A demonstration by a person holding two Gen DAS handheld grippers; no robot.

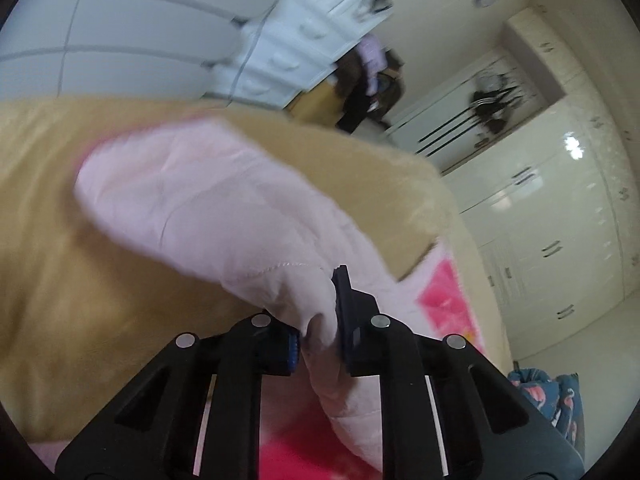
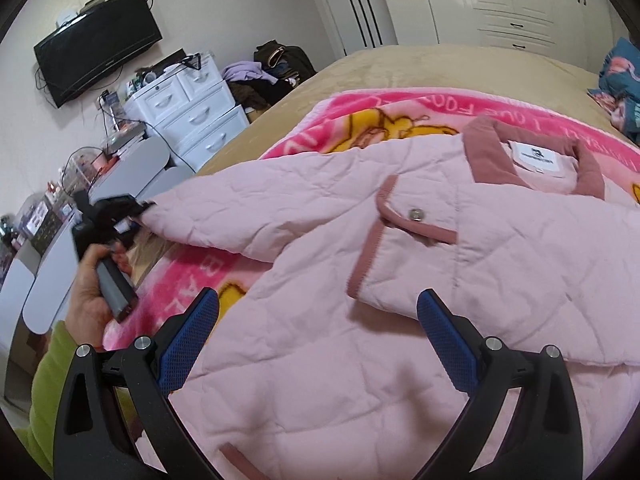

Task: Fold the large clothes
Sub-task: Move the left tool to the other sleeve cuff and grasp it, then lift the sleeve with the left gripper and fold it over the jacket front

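Observation:
A pale pink quilted jacket (image 2: 460, 264) with a darker pink collar (image 2: 492, 148) and a trimmed pocket lies spread on a pink cartoon blanket (image 2: 360, 108) on the bed. My right gripper (image 2: 318, 316) hovers just over the jacket's body, open, with its blue pads (image 2: 188, 344) wide apart and nothing between them. In the left wrist view my left gripper (image 1: 316, 320) is shut on the end of the jacket's sleeve (image 1: 192, 208), which stretches away over the beige cover (image 1: 72, 280). The right wrist view shows that left gripper (image 2: 116, 216) at the sleeve's tip, held by a hand (image 2: 92, 292).
A white drawer chest (image 2: 192, 112) and grey rounded furniture (image 2: 132, 168) stand left of the bed. A TV (image 2: 96, 44) hangs on the wall. Clothes are piled (image 2: 272, 72) beyond the bed's corner. White wardrobes (image 2: 500, 0) line the far wall. A blue patterned pillow (image 2: 620, 84) lies far right.

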